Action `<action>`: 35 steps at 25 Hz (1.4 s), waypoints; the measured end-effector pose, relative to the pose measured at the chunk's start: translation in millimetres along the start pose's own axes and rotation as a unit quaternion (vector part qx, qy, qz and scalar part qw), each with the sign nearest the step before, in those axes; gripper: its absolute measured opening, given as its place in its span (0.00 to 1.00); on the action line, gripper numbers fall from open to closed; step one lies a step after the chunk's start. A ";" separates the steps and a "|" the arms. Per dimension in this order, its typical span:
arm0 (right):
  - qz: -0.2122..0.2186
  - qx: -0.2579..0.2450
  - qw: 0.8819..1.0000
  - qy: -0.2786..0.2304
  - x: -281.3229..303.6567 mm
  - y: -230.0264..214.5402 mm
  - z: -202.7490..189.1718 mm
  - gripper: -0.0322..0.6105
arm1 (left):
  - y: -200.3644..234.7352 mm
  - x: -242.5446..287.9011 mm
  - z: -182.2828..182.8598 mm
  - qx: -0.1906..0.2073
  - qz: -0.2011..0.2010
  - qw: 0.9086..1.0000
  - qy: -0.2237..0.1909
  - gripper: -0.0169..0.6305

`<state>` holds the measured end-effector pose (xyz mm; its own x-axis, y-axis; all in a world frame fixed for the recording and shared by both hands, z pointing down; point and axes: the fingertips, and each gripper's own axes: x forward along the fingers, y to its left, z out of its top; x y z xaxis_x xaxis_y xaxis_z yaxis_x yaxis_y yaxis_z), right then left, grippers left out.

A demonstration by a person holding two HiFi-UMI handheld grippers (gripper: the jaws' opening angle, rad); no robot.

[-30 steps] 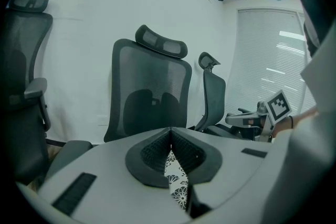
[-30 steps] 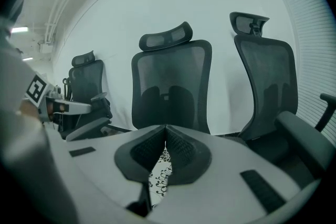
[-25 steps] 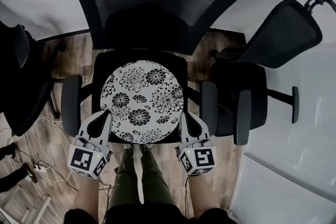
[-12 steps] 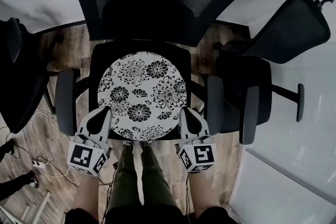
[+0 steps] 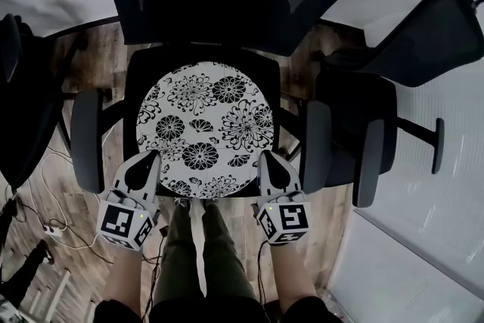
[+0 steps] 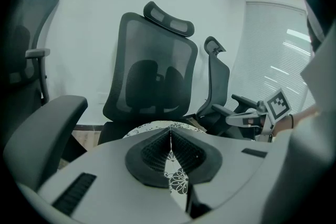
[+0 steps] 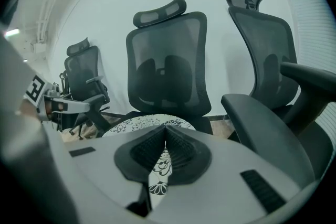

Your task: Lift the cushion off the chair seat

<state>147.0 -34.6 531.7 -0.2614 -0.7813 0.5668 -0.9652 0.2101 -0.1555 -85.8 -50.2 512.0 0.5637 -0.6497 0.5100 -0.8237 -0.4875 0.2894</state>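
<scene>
A round white cushion [image 5: 204, 131] with black flower print lies flat on the black seat [image 5: 266, 83] of a mesh office chair. My left gripper [image 5: 150, 159] hovers at the cushion's front left edge and my right gripper [image 5: 269, 159] at its front right edge. Both are shut, with nothing visible between the pads. In the left gripper view the shut jaws of the left gripper [image 6: 169, 131] point over the cushion [image 6: 152, 127] toward the backrest. The right gripper view shows that gripper [image 7: 165, 129] the same way, with the cushion [image 7: 137, 123] just beyond it.
The chair's armrests [image 5: 85, 140] [image 5: 316, 144] flank both grippers. A second black chair [image 5: 378, 117] stands close on the right and another [image 5: 19, 110] on the left. Cables [image 5: 45, 227] lie on the wooden floor. The person's legs [image 5: 193, 253] stand before the seat.
Both grippers have sunk a little toward the seat's front edge, keeping their places beside the cushion. The chair and cushion fill more of the head view. Jaws stay shut.
</scene>
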 end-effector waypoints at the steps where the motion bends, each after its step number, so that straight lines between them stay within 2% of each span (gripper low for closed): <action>1: 0.000 0.000 1.000 0.003 1.2 -0.4 -3.3 0.08 | 0.5 1.4 -3.2 -0.002 0.000 1.000 0.002 0.05; 22: 0.002 -0.005 0.998 0.055 33.0 -9.4 -69.6 0.08 | 18.2 30.5 -69.9 -0.015 0.008 0.999 0.049 0.05; 35: -0.006 0.000 0.997 0.080 45.4 -15.2 -98.6 0.08 | 27.9 44.9 -94.2 -0.029 0.012 0.997 0.068 0.05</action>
<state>149.6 -15.3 639.6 -0.2462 -0.6796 0.6910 -0.9685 0.2003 -0.1480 -89.2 -38.0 619.3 0.5331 -0.5742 0.6213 -0.8415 -0.4358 0.3192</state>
